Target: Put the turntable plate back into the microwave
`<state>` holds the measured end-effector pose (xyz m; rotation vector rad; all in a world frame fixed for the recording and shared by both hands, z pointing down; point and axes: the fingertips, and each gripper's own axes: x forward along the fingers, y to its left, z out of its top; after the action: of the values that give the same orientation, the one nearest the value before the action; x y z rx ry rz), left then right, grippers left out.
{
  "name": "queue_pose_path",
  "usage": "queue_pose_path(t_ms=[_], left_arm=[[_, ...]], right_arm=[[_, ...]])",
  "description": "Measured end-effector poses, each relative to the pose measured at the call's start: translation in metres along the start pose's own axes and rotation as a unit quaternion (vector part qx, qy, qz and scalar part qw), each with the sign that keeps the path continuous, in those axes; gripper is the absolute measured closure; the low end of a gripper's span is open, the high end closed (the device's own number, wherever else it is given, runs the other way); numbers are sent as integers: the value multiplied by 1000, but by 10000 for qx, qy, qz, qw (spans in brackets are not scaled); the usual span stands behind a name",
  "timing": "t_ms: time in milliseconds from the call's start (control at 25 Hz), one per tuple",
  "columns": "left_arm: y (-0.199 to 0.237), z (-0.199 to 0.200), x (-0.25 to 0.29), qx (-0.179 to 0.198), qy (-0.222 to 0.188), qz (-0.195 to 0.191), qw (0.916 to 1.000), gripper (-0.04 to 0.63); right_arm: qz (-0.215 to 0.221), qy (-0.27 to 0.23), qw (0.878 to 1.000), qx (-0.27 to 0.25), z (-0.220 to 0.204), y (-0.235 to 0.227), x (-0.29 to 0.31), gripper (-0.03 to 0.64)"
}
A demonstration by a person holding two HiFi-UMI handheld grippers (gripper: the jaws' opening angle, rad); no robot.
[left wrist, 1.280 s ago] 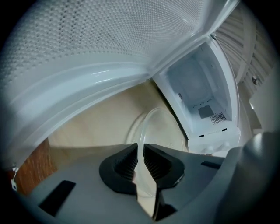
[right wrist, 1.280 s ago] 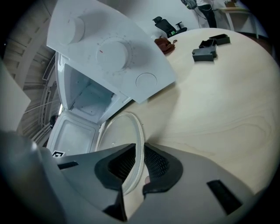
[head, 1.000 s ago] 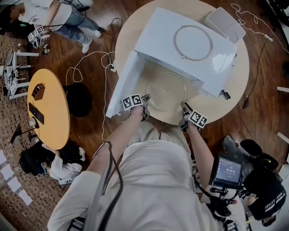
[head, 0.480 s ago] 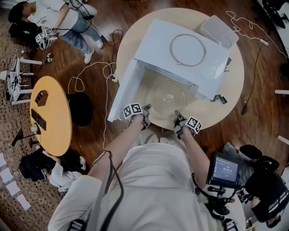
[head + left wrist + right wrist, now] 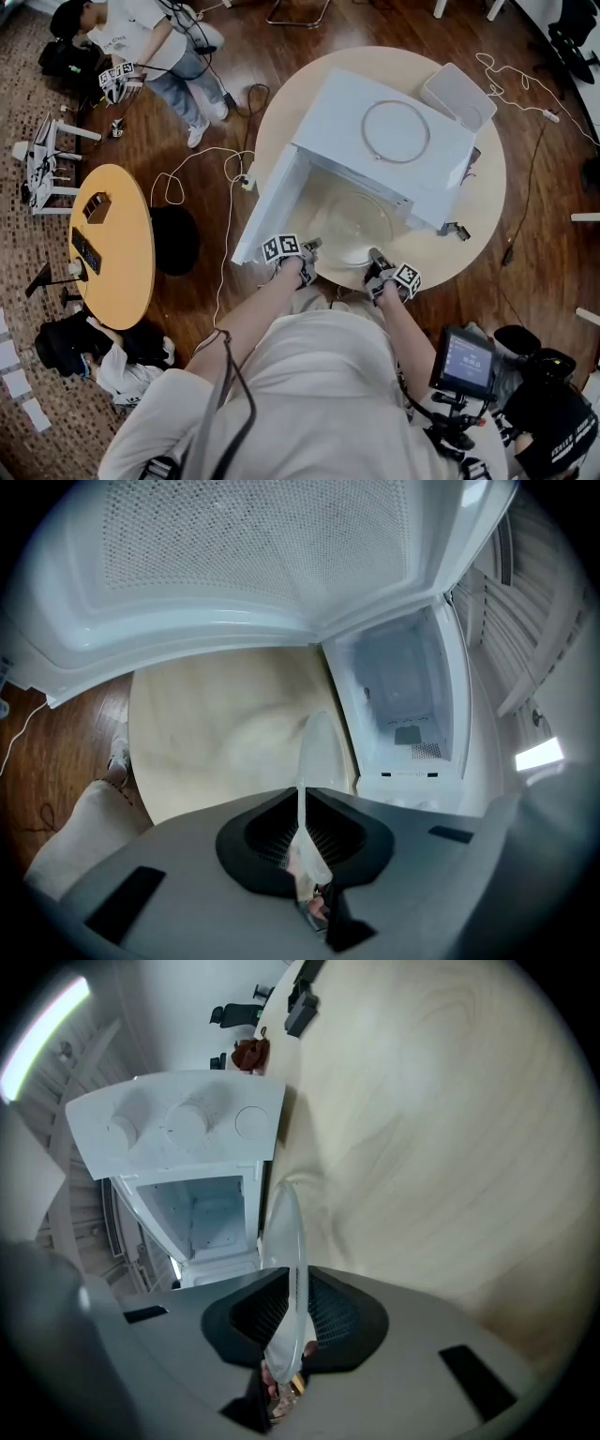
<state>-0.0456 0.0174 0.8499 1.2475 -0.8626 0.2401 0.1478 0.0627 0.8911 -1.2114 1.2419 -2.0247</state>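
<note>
So the glass plate [image 5: 349, 223] is held right at the open mouth of the microwave [image 5: 328, 112], toward 6 o'clock on the round table [image 5: 478, 216]. Its near rim is pinched tight by the left gripper [image 5: 307, 249] at 7 o'clock and by the right gripper [image 5: 375, 259] at 5 o'clock, whose jaws have just been closing and are clamped on that rim. The open door [image 5: 267, 211] is swung out at the plate's 9 o'clock, just beside the left gripper, while a thin ring [image 5: 363, 127] can be seen on the microwave's top and a white box [image 5: 457, 97] at the table's 1 o'clock.
</note>
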Motion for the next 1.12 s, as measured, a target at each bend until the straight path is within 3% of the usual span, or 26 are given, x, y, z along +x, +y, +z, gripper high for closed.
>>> queue_pose_path(t_ms=[200,440,800,1120], left_arm=[[-1,7,-7,-247,-159,-134,9995,560],[-5,10,-13,-322,-271,-259,9988,558],[-9,6,-30,-477,-474,-733,9950,558],[-26,-5,-45,-558,-536,-1430,9867,558]], right_arm=[[483,86,9988,35,-2,29,-2,584],[466,185,9987,-40,-3,51,0,584],[626,577,9924,-885,-7,91,-1,584],[805,697,9805,-1650,-10,128,-15,584]])
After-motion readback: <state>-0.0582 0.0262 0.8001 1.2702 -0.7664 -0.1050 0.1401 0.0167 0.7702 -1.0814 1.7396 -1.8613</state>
